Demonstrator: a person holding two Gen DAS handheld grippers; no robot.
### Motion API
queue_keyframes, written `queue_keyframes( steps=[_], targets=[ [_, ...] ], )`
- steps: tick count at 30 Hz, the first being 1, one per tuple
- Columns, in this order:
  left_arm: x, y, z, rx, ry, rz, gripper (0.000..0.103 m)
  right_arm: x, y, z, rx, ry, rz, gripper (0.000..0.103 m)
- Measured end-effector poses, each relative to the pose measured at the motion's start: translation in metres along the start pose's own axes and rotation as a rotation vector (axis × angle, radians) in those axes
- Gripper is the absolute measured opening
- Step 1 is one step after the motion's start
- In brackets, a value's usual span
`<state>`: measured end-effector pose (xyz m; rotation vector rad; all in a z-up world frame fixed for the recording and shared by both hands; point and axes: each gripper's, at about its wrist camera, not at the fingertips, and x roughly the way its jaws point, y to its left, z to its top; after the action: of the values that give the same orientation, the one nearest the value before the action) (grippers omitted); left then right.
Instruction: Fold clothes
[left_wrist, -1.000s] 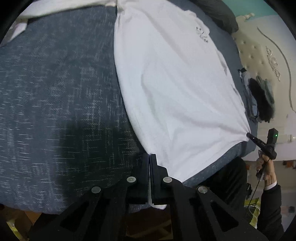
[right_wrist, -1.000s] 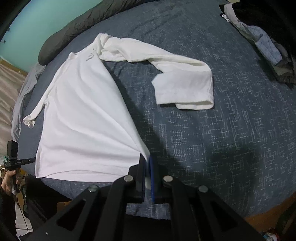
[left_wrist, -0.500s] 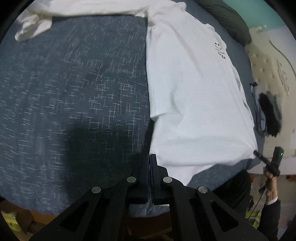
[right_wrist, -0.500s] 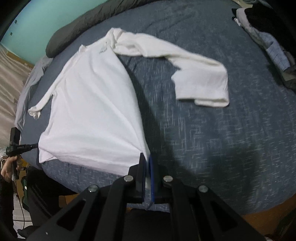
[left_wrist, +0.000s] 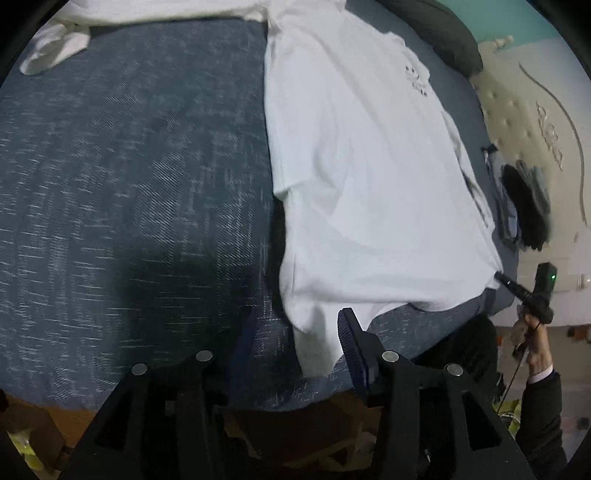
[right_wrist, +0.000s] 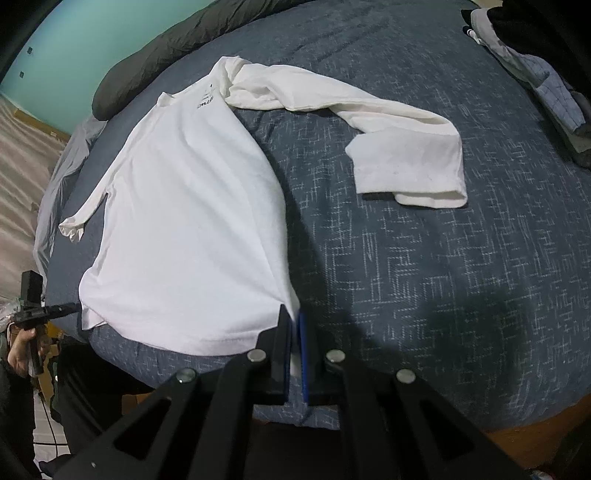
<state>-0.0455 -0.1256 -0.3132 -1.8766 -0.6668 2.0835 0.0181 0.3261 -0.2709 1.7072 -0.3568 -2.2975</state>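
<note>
- i am working on the white long-sleeved shirt (right_wrist: 184, 229), which is lying face up and mostly flat on the blue-grey bedspread (right_wrist: 424, 295), hem toward me at the bed's near edge.
- my left gripper (left_wrist: 295, 332) is standing wide open, its jaws well apart; a hem corner of the shirt is lying loose between them, gripped by neither.
- my right gripper (right_wrist: 294, 325) is pinching the other hem corner, jaws nearly closed with white cloth showing in the slit between them.
- the sleeve (right_wrist: 369, 122) on my right is lying out across the bedspread and is bent back on itself at the cuff end; the other sleeve (right_wrist: 88, 206) is lying close along the body.
- judgement: the shirt is being laid out and squared at the hem; no fold across the body is showing.
- judgement: the open left jaws are fitting either a let-go after spreading or a reach to take that corner; i cannot tell which.
- whatever follows is calling for the hem to be kept taut and straight, and for the long sleeve to be brought in over the body.
- a heap of other clothes (right_wrist: 535, 74) is lying well apart at the far right.
</note>
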Motion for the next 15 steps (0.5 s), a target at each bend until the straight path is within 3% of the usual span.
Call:
queue_keyframes(
  steps=[2, 4, 5, 15],
  targets=[
    [0.014, -0.002, 0.003, -0.004, 0.032, -0.001, 0.045, -0.002, 0.002, 0.0, -0.004, -0.003, 0.004, 0.003],
    [0.012, 0.001, -0.01, 0.018, 0.058, -0.01, 0.014, -0.004, 0.005, -0.001, -0.008, -0.007, 0.01, 0.003],
    [0.006, 0.003, -0.021, 0.031, 0.067, -0.01, 0.009, -0.006, 0.005, -0.001, -0.007, -0.009, 0.014, 0.003],
    [-0.047, -0.02, -0.038, 0.118, 0.026, -0.012, 0.003, -0.023, 0.018, -0.003, -0.025, -0.016, 0.041, 0.003]
  ],
)
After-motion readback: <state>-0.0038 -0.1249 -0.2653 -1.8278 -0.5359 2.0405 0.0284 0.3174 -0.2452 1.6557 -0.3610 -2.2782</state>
